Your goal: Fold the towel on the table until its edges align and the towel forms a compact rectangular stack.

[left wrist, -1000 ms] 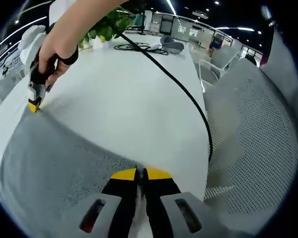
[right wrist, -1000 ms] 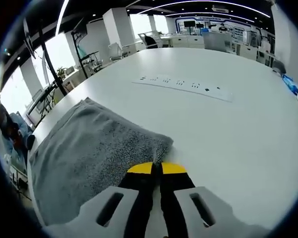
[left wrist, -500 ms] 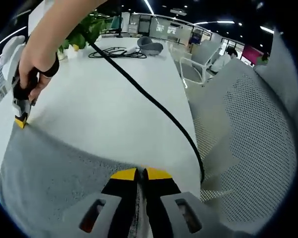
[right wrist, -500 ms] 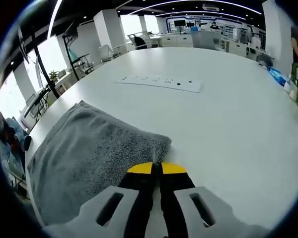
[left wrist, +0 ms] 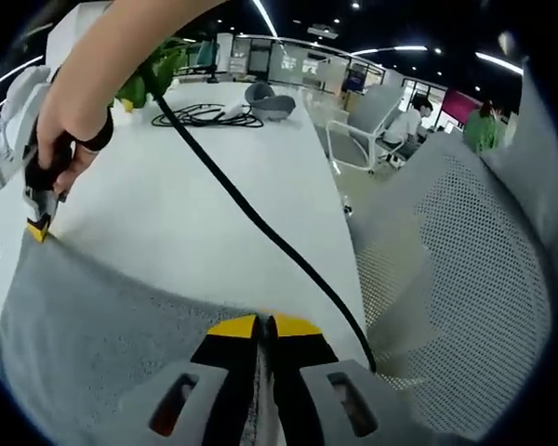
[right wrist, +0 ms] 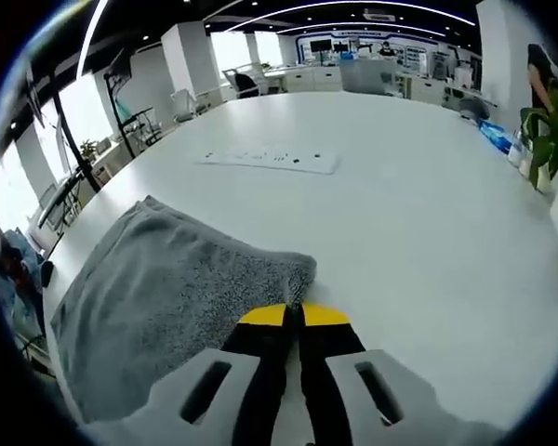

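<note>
We've got both towel corners pinched — left gripper and right gripper clamped on it; best to lift evenly, keeping the edge taut above the tabletop.

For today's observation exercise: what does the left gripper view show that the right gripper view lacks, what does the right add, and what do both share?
Left gripper view: a black cable crossing the table, a white mesh chair, and a hand holding the right gripper at the towel's far corner.

Right gripper view: a white power strip lying beyond the towel.

Both: the grey towel, the white table, and yellow-tipped jaws closed on a towel corner, here the left gripper.
</note>
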Motion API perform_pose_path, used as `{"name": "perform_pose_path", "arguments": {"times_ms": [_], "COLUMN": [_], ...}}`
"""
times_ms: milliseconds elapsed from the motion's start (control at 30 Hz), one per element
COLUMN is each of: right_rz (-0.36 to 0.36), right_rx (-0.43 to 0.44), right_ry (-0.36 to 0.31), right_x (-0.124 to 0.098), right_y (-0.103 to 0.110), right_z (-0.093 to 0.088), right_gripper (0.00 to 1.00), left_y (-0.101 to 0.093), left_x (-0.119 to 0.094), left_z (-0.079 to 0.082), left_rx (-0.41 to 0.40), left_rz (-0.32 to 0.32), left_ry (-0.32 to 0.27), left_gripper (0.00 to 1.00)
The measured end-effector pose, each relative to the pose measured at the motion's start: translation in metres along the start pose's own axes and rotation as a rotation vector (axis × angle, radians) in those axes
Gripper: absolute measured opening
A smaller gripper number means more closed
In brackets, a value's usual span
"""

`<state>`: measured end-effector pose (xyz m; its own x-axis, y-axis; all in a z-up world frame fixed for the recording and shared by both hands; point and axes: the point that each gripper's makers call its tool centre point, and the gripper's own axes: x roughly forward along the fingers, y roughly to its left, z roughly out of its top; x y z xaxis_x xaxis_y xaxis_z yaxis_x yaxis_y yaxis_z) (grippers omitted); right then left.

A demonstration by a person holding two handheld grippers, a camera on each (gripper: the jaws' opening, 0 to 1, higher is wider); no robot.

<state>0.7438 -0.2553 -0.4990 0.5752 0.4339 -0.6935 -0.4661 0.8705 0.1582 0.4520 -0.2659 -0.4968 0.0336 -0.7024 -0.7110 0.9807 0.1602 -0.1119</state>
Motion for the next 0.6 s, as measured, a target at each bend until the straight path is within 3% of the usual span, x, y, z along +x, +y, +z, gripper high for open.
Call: {"name": "perform_pose_path", "arguments": {"times_ms": [467,600], "right_rz": [0.002,0.018], "right_rx": [0.018,0.07], "right_ry": [-0.008,-0.028], "right_x": [0.005,-0.008], "right_y": [-0.002,0.009], "right_z": [0.006,0.012], "right_gripper": [0.01,0.01], "left_y": [0.005,0.005], "left_x": [-0.02,-0.028], "left_z": [0.012,0.018], "left_rx": [-0.117,-0.137], "left_rz": [0.032,0.05], "left_ry": [-0.121,-0.162], "left_gripper": [0.04,0.04]}}
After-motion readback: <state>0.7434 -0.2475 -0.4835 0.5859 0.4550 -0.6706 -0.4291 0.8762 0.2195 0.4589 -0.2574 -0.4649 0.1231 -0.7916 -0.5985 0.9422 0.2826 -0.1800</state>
